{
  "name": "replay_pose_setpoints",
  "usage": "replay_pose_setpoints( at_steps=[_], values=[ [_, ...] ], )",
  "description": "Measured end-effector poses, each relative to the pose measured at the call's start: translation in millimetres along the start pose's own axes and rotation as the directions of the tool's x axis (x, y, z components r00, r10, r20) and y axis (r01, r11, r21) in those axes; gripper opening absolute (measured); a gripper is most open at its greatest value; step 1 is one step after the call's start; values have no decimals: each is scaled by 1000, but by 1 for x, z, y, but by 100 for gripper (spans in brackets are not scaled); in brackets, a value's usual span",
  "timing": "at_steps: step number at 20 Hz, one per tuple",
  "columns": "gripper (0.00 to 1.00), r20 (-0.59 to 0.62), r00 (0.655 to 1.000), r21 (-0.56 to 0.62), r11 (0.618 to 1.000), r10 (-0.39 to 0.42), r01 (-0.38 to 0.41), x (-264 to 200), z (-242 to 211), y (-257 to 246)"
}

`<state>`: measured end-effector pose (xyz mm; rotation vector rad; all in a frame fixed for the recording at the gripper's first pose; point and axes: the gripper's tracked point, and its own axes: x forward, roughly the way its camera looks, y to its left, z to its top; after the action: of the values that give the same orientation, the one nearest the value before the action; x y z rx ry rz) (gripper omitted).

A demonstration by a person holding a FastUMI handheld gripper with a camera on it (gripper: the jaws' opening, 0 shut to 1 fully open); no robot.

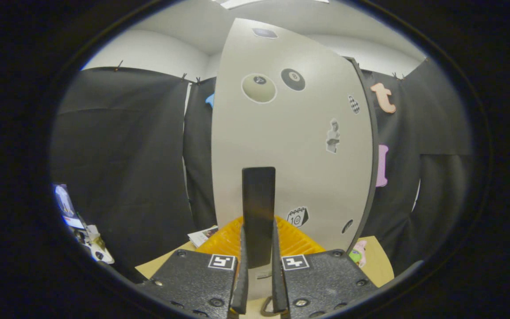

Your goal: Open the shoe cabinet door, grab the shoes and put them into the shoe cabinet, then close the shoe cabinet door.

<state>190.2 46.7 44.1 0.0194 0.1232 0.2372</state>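
The tool (258, 266) grips the dark flat upright handle (258, 208) of the pale grey, sticker-covered cabinet door (290, 146), above a yellow ribbed tray (297, 241) on the wooden worktop (376, 261).

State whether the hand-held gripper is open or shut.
Shut: the hand-held gripper has both fingers pressed on the dark handle of the shoe cabinet door.

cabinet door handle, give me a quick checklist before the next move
1. claw closed on the dark handle: ok, both fingers press its sides.
2. Handle centred between the fingers: ok.
3. Cabinet door state: cannot tell whether open or shut.
4. Yellow ribbed thing at the door's foot out of the swing path: cannot tell.
5. Papers and small items on the table out of the way: ok, beside the door.
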Motion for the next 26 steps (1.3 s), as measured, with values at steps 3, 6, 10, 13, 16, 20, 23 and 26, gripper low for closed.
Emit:
replay_pose_setpoints(
  at_steps=[3, 6, 10, 13, 16, 20, 23, 26],
  values=[
    [24, 8, 1000, 9, 1000, -19, 19, -17, -1, -13],
    [23, 21, 999, 12, 999, -50, 50, -30, -1, -26],
    [20, 33, 995, 29, 995, -96, 95, -41, -2, -41],
    [17, 35, 992, 35, 992, -125, 124, -44, -2, -47],
    [14, 44, 988, 41, 988, -148, 147, -48, -1, -55],
    [9, 65, 971, 53, 973, -229, 226, -53, 0, -71],
    [5, 68, 960, 105, 958, -273, 265, -58, 0, -83],
    [4, 73, 940, 179, 931, -335, 318, -67, 0, -101]
  ],
)
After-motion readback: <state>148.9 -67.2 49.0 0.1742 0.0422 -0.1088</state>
